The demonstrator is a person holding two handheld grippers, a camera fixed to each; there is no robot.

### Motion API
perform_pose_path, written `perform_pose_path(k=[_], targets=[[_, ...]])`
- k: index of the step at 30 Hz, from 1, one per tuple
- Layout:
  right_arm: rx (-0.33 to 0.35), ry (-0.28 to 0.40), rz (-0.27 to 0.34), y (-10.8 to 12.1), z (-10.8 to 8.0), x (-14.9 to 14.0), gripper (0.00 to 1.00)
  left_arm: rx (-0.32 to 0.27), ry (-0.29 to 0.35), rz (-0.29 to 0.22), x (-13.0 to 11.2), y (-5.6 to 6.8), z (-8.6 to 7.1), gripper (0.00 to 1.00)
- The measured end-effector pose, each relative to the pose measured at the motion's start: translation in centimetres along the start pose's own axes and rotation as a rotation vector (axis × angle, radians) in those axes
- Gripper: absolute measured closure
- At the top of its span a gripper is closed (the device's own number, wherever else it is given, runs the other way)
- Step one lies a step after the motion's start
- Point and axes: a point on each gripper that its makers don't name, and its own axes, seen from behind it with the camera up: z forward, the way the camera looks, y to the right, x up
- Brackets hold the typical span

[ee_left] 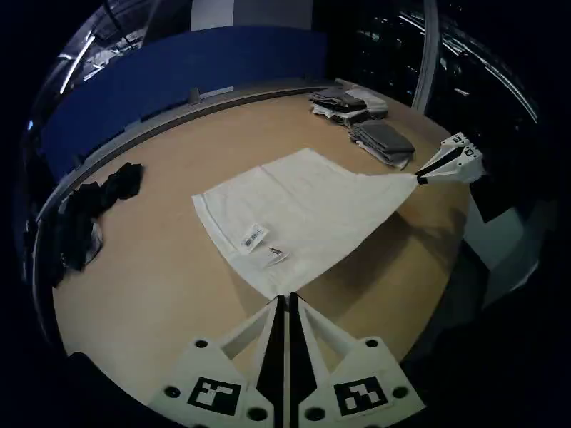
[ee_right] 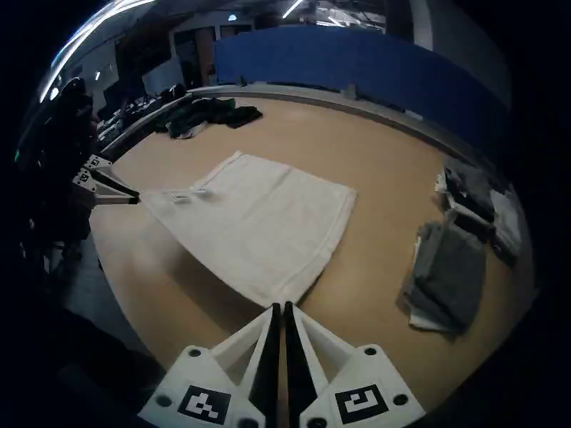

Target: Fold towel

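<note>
Left gripper view: left gripper (ee_left: 287, 298) has its fingers pressed together on one near corner of the white towel (ee_left: 300, 203). Right gripper (ee_left: 420, 178) pinches the other near corner, both by the front edge of the table (ee_left: 164, 299). Held edge is lifted and taut between them, rest lies flat mid-table, tags (ee_left: 258, 242) close to the left-held corner. Right gripper view: right gripper (ee_right: 280, 307) closed on its corner, left gripper (ee_right: 135, 200) clamped on the opposite one. Long axis looks parallel to the held edge, along the table front; short sides point at the back edge. To do it well: carry both corners level toward the far hem, equal tension, land corner on corner.
</note>
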Motion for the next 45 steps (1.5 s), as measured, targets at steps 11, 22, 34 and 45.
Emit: perform_pose_path(k=[11, 22, 34, 45], targets=[[-0.003, 0.018, 0.0, -0.1, -2.2, 1.4, 0.96, 0.002, -0.001, -0.022, 1.3, 0.3, -1.7, 0.96], [-0.003, 0.01, -0.005, -0.2, -3.7, 1.7, 0.96, -0.02, -0.004, -0.038, 1.9, 1.3, -3.0, 0.96], [-0.002, 0.003, -0.005, 0.0, -3.3, 2.5, 0.96, -0.013, -0.008, -0.059, 2.3, 0.6, -2.5, 0.96], [-0.009, -0.007, -0.002, 1.1, -1.5, 3.9, 0.96, 0.004, 0.001, -0.096, 3.9, -1.4, -1.1, 0.96]])
